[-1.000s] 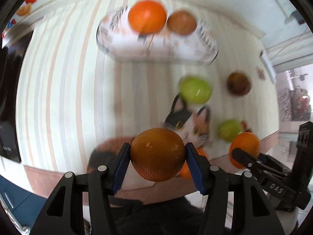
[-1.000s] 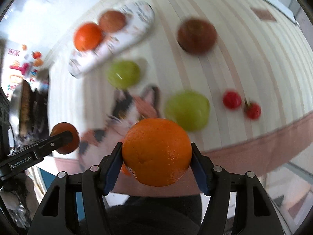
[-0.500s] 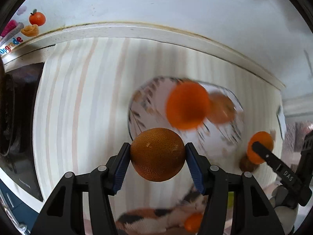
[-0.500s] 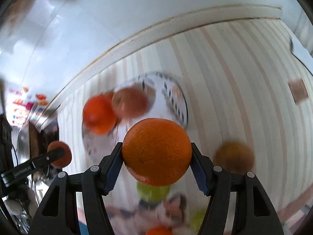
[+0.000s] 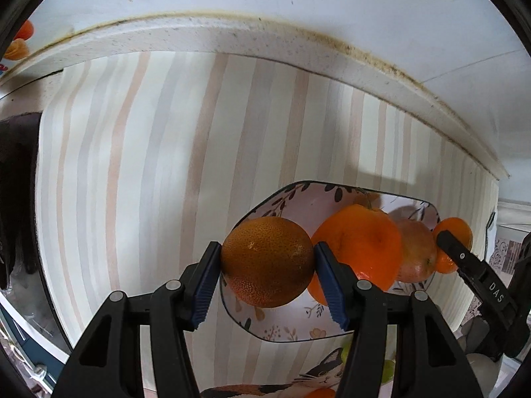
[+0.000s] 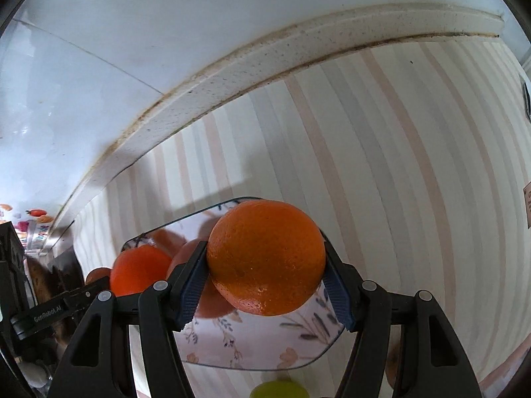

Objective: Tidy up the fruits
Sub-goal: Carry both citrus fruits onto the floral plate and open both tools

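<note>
In the left wrist view my left gripper (image 5: 267,267) is shut on a dull brownish orange (image 5: 265,258), hanging over the left rim of a floral plate (image 5: 292,335). On that plate lie a bright mandarin (image 5: 361,245) and a pinkish-orange fruit (image 5: 416,253). In the right wrist view my right gripper (image 6: 265,265) is shut on a bright orange (image 6: 265,252) above the same plate (image 6: 265,348), where the mandarin (image 6: 139,270) and the pinkish fruit (image 6: 212,303) lie to its left. Each gripper shows at the edge of the other's view, its fruit still clamped.
The plate rests on a striped cloth (image 5: 149,165) close to a stained white ledge (image 5: 232,33) under the back wall. A cat-print mat (image 5: 318,379) lies in front of the plate. A green fruit (image 6: 278,391) and a brown fruit (image 6: 393,361) sit nearer. A dark appliance (image 5: 16,199) stands left.
Both grippers moved away from the loose fruit at the cat mat toward the back wall and down over the plate. Each kept its orange clamped.
</note>
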The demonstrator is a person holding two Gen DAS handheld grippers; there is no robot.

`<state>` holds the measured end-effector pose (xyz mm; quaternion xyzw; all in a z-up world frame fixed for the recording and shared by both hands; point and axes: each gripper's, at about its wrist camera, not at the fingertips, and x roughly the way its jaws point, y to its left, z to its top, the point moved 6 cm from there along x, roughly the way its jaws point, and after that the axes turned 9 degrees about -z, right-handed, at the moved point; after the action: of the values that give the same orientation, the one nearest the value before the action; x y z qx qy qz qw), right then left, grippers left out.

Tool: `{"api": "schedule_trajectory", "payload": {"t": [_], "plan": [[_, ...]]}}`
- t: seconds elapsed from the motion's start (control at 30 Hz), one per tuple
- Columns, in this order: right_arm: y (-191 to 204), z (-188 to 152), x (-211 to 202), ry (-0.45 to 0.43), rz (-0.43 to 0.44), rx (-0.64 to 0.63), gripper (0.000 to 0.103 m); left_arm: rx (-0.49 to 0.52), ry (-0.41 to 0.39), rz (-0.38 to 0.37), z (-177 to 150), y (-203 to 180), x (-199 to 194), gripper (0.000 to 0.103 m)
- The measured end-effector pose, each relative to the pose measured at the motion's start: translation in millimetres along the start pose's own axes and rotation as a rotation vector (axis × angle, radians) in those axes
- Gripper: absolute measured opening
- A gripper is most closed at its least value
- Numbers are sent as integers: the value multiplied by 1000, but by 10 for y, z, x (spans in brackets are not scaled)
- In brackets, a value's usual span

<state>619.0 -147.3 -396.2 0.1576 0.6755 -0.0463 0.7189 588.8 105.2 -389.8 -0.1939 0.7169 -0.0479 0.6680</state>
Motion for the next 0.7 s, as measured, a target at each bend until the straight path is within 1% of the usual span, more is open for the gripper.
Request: {"api": "schedule_trajectory", "payload": {"t": [0.13, 0.23, 0.27, 0.3, 0.33, 0.37, 0.43, 0.47, 0.5, 0.53, 0.6, 0.7], "plan": [[15, 14, 62, 10, 1, 0, 68, 6, 1, 26, 14, 12, 33, 55], [12, 19, 53, 14, -1, 3, 69, -7, 20, 29, 15, 5, 98, 55], [20, 21, 54, 14, 1, 2, 71, -11, 17, 25, 29, -9, 123, 55], [15, 25, 24, 14, 2, 3, 74, -12, 19, 21, 32, -13, 131, 55], [-4, 39, 15, 0, -32, 8, 77, -13, 20, 15, 32, -15, 132, 55], [-9, 49, -7, -4, -34, 7, 77, -14, 17, 8, 41, -20, 131, 56], [-6, 45, -5, 7, -37, 4, 82, -14, 13, 3, 58, -13, 120, 66], [-12, 44, 1, 13, -37, 6, 82, -13, 11, 2, 62, -12, 113, 68], [-25, 46, 3, 15, -34, 8, 83, -14, 11, 7, 64, -2, 105, 74], [-43, 46, 1, 16, -34, 10, 83, -17, 11, 8, 66, 7, 96, 77], [-95, 41, -16, 17, -31, 12, 83, -27, 3, -7, 71, 23, 51, 77], [-120, 38, -51, 15, -26, 11, 83, -21, -10, -7, 67, -10, -19, 78]]}}
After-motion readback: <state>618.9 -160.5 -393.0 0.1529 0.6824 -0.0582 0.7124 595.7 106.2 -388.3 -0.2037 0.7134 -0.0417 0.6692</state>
